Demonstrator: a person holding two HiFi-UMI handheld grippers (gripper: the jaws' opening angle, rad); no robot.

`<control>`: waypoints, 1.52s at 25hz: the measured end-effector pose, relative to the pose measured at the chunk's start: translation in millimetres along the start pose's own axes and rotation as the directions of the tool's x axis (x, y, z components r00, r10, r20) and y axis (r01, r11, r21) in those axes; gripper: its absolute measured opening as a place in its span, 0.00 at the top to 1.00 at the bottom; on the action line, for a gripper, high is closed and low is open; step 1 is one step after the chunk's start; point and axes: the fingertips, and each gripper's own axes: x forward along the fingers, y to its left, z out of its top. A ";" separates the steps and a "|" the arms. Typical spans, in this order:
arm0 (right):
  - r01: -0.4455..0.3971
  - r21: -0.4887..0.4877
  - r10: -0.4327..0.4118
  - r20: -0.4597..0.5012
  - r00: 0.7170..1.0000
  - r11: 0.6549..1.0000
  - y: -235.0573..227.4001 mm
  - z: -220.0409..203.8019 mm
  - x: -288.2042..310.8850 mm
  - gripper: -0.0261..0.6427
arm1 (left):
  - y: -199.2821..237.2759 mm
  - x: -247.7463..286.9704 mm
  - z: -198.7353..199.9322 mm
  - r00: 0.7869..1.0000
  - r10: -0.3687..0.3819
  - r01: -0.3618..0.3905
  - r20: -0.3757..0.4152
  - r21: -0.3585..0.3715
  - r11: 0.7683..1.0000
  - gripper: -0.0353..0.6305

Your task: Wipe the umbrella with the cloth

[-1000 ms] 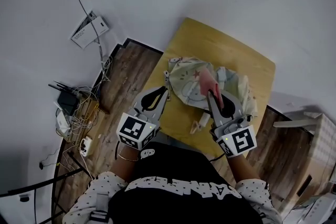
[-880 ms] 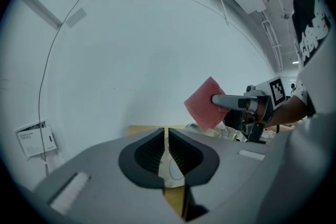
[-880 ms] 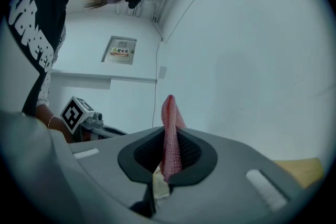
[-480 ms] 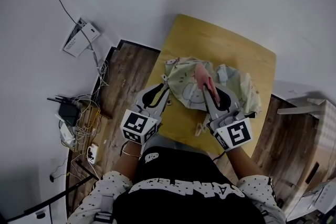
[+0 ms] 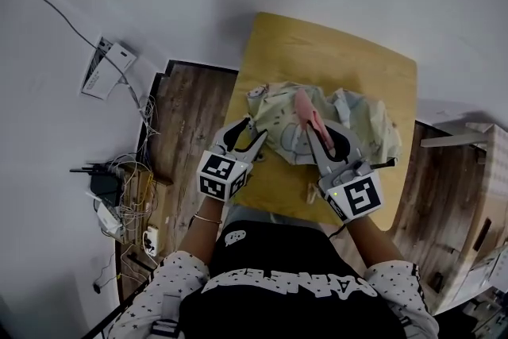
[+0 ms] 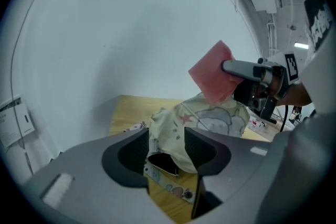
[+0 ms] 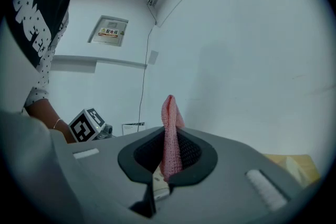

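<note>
A folded pale-yellow umbrella [image 5: 353, 119] with cartoon prints lies crumpled on the small wooden table [image 5: 317, 44]. My left gripper [image 5: 254, 139] is at the umbrella's left edge. Its jaws are opening, with a fold of the umbrella [image 6: 210, 118] fabric between them in the left gripper view [image 6: 167, 147]. My right gripper [image 5: 312, 131] is shut on a pink cloth [image 5: 305, 109], held just above the umbrella's middle. In the right gripper view the cloth [image 7: 170, 134] stands up out of the closed jaws [image 7: 170, 157]. The left gripper view shows the cloth [image 6: 212, 73] hanging over the umbrella.
A printed strap [image 6: 173, 189] of the umbrella lies on the table under my left gripper. Cables and a router [image 5: 111, 194] lie on the wooden floor at left, below a wall box [image 5: 107, 67]. White furniture [image 5: 468, 139] stands to the right of the table.
My left gripper has sunk toward the umbrella's left edge and its jaws have spread apart. My right gripper with the cloth has drifted slightly down over the umbrella.
</note>
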 end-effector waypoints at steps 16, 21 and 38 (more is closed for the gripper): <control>0.064 -0.029 -0.066 -0.057 0.996 0.998 -7.9 -13.2 9.3 0.92 | 4.9 21.9 -6.9 0.992 -0.044 0.046 -0.118 0.008 0.999 0.92; 0.039 -0.157 -0.053 -0.084 0.995 0.987 -5.2 -14.5 23.5 0.92 | -6.8 11.7 3.1 0.991 -0.083 0.083 -0.103 -0.010 0.997 0.91; -0.108 -0.213 0.071 -0.175 0.982 0.971 33.4 -64.4 44.5 0.92 | -26.5 -9.9 20.4 0.987 -0.140 0.140 -0.074 -0.015 0.990 0.91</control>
